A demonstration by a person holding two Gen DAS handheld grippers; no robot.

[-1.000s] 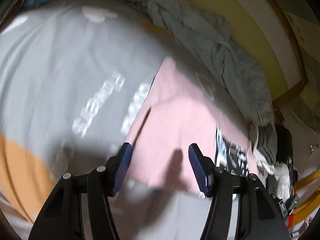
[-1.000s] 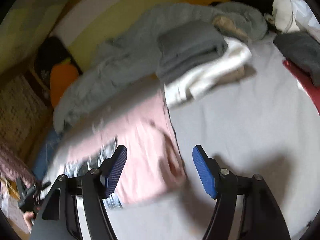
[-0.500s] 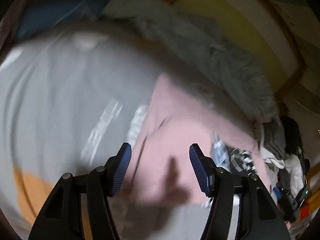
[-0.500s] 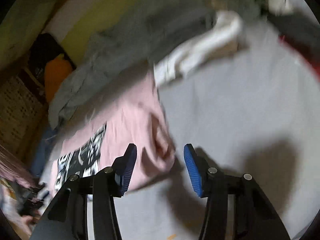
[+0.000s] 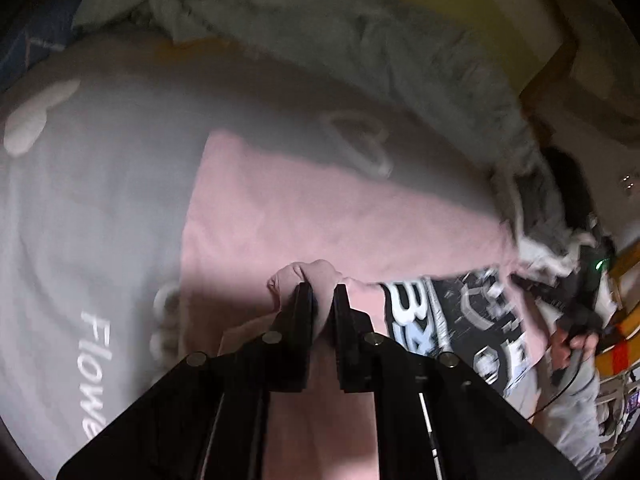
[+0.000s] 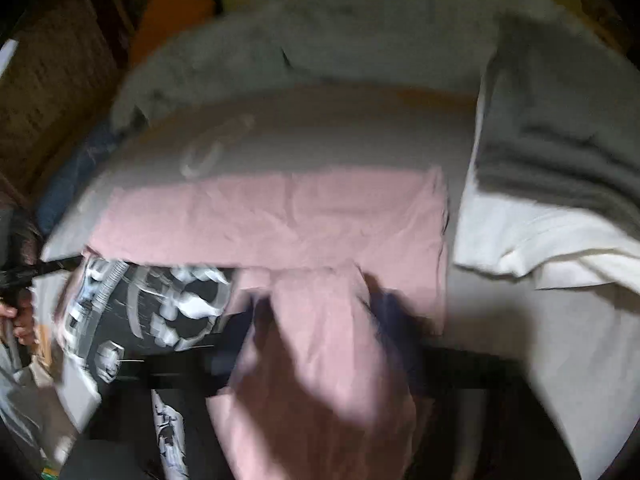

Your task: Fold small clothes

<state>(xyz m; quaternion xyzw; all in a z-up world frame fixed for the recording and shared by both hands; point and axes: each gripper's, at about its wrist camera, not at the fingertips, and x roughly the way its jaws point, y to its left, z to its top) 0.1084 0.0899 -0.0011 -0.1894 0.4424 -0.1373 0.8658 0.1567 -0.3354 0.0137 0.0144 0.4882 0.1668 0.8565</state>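
Observation:
A pink T-shirt (image 5: 320,208) with a black-and-white print (image 5: 460,320) lies across the grey bed sheet (image 5: 92,208). My left gripper (image 5: 320,300) is shut on a bunched fold of its pink edge. In the right wrist view the same pink T-shirt (image 6: 280,216) shows its print (image 6: 160,304) at the left. My right gripper (image 6: 316,312) is blurred, its fingers close together with pink cloth between and draped over them, lifted off the sheet.
A crumpled grey blanket (image 5: 360,32) lies along the far side by the yellow headboard (image 5: 492,28). Folded grey clothes (image 6: 560,152) on white clothes (image 6: 540,240) sit at the right. The other gripper and hand (image 5: 576,332) show at the right edge.
Both grippers went from open above the shirt to closed on its pink cloth. The edge is now bunched and lifted in each.

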